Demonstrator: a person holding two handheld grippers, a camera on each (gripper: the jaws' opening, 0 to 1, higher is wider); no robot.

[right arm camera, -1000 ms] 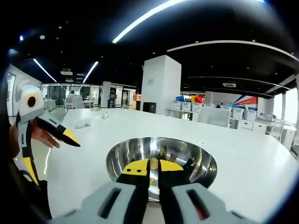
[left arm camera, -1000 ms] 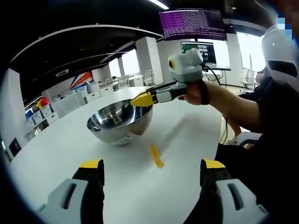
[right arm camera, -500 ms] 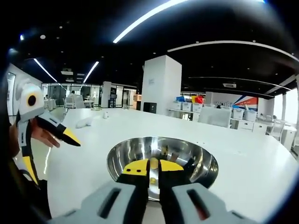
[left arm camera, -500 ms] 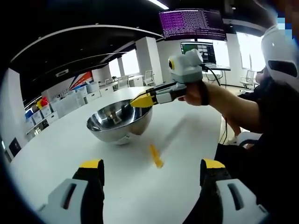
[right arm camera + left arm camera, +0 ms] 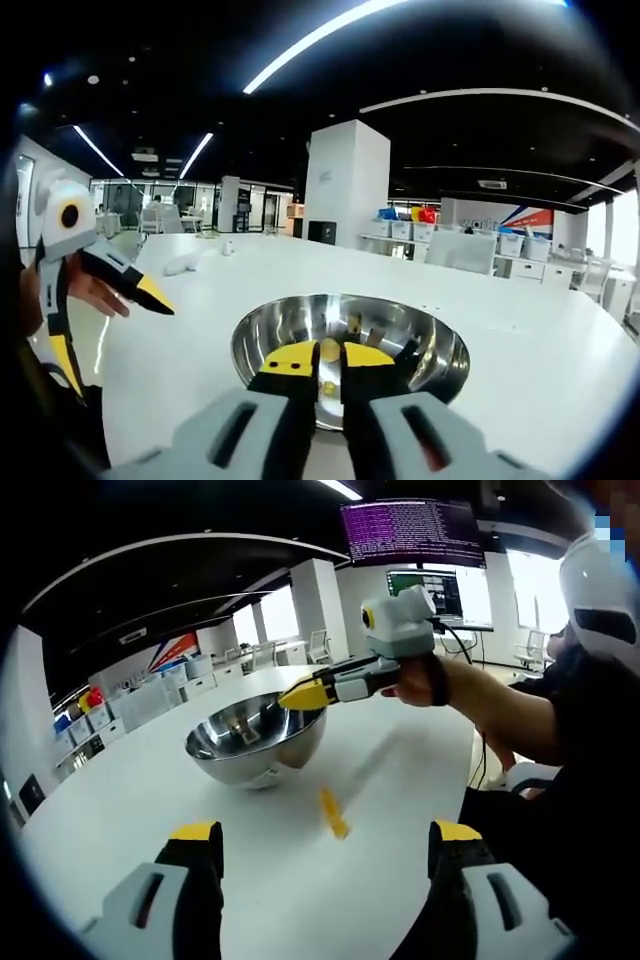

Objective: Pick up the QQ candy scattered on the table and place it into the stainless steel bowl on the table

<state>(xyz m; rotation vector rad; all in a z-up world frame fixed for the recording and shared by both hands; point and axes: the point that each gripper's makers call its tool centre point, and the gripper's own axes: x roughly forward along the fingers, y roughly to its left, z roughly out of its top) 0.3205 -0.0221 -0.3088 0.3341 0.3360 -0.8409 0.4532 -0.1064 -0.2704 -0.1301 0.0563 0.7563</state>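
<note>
The stainless steel bowl [image 5: 250,758] stands on the white table [image 5: 110,810]. A yellow QQ candy [image 5: 334,814] lies on the table just right of the bowl, ahead of my left gripper [image 5: 325,835], whose jaws are wide open and hold nothing. My right gripper [image 5: 303,694], held by a hand, hovers over the bowl's right rim. In the right gripper view, my right gripper [image 5: 328,356] is above the bowl [image 5: 425,345], shut on a small yellow candy [image 5: 328,349]. Another candy [image 5: 327,387] lies inside the bowl. The left gripper [image 5: 105,325] hangs open at the left.
A person in dark clothes [image 5: 570,750] stands at the table's right side. Monitors [image 5: 420,540] are behind the hand. Storage bins [image 5: 150,695] line the far wall. A white pillar [image 5: 345,180] rises beyond the table.
</note>
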